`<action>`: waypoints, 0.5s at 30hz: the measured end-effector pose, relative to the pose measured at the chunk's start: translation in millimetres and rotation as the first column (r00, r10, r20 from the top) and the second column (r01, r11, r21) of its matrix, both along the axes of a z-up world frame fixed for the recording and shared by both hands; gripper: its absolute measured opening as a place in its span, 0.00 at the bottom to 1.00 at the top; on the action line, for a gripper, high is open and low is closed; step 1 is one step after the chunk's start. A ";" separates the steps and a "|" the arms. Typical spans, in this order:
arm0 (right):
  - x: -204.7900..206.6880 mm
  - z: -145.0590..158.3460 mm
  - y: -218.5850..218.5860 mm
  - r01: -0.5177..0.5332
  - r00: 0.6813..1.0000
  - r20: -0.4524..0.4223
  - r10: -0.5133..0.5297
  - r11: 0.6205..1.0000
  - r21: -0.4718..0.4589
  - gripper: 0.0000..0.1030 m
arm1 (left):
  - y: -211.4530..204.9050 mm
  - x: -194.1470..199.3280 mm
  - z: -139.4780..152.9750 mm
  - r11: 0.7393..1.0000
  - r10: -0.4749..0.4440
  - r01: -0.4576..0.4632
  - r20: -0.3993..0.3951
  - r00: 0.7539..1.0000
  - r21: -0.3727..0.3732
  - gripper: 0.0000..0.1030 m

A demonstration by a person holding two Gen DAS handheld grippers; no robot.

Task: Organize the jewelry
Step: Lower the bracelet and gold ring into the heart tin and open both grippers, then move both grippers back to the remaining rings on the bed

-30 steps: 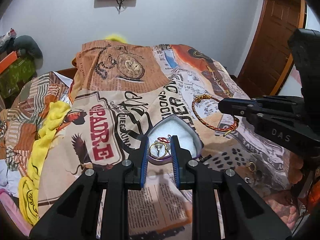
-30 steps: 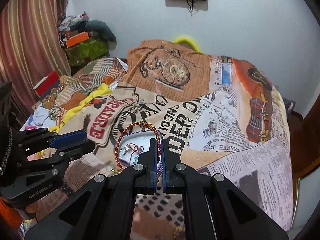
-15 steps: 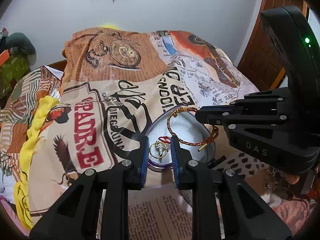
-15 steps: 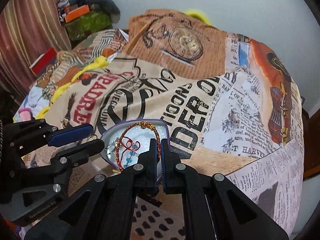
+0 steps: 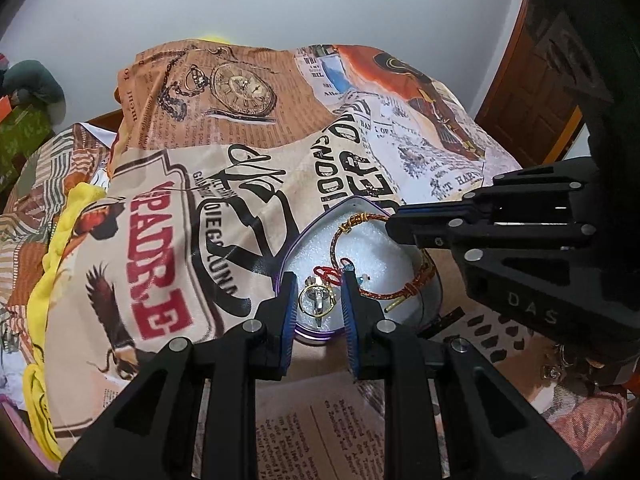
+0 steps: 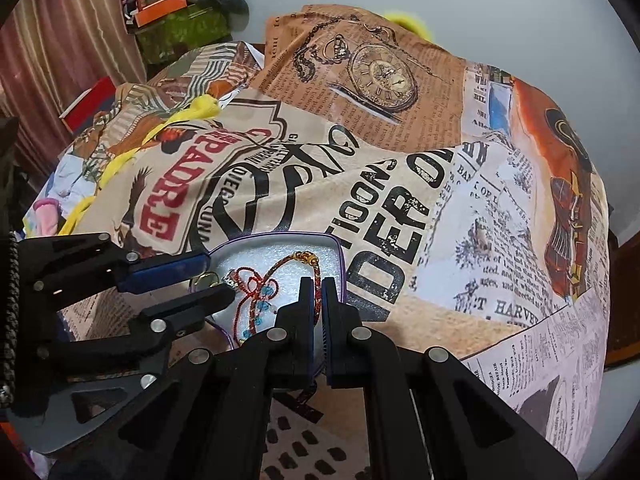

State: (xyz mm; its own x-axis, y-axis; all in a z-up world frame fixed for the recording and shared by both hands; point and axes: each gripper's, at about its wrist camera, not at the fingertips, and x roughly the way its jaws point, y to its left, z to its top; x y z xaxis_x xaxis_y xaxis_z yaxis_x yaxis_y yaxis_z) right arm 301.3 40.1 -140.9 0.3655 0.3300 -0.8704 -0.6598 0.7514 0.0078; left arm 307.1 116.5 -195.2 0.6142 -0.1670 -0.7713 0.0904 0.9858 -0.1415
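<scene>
A heart-shaped purple tin [image 5: 320, 336] lined with white foam sits on the printed bedspread; it also shows in the right wrist view [image 6: 340, 252]. My right gripper [image 6: 319, 296] is shut on a red and gold cord bracelet [image 6: 304, 258] and holds it low over the foam; the bracelet also shows in the left wrist view [image 5: 400, 292]. My left gripper [image 5: 318, 296] is open, straddling the tin's near edge around a gold ring [image 5: 318, 298]. A red cord piece with blue beads [image 6: 256, 296] lies in the tin.
More small rings [image 5: 560, 364] lie on the bedspread to the right of the tin. A yellow cloth [image 5: 60, 240] lies along the left side. A wooden door [image 5: 536, 92] stands at the right, and boxes and clutter [image 6: 168, 4] at the far left.
My right gripper has carried the bracelet from beside the tin to over it and lowered it to the foam. My left gripper has stayed open at the tin's near edge.
</scene>
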 end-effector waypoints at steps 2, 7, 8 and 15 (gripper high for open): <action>0.0 0.6 -1.5 0.000 1.000 -0.006 0.000 1.000 0.001 0.03 | -0.6 -0.3 -0.3 1.000 0.002 -0.002 0.001 1.000 0.003 0.20; 0.1 1.8 -6.5 0.005 0.999 -0.043 -0.005 1.000 0.016 0.06 | -1.6 -1.0 0.4 1.000 0.008 -0.008 -0.003 1.000 0.009 0.20; -0.5 2.1 -6.9 0.007 0.999 -0.047 -0.006 1.000 0.018 0.06 | -1.6 -1.0 0.6 1.000 0.008 -0.008 -0.005 1.000 0.010 0.20; -7.0 11.5 -14.7 0.015 0.998 -0.053 -0.013 0.999 0.040 0.07 | -2.2 -8.4 6.6 0.999 0.028 -0.028 0.000 1.000 0.025 0.34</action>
State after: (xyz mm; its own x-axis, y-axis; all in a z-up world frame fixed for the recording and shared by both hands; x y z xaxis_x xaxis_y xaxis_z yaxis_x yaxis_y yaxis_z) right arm 294.3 25.4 -129.4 0.3239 0.3609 -0.8746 -0.6472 0.7588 0.0735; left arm 298.7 114.3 -188.6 0.6177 -0.1307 -0.7755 0.0631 0.9912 -0.1168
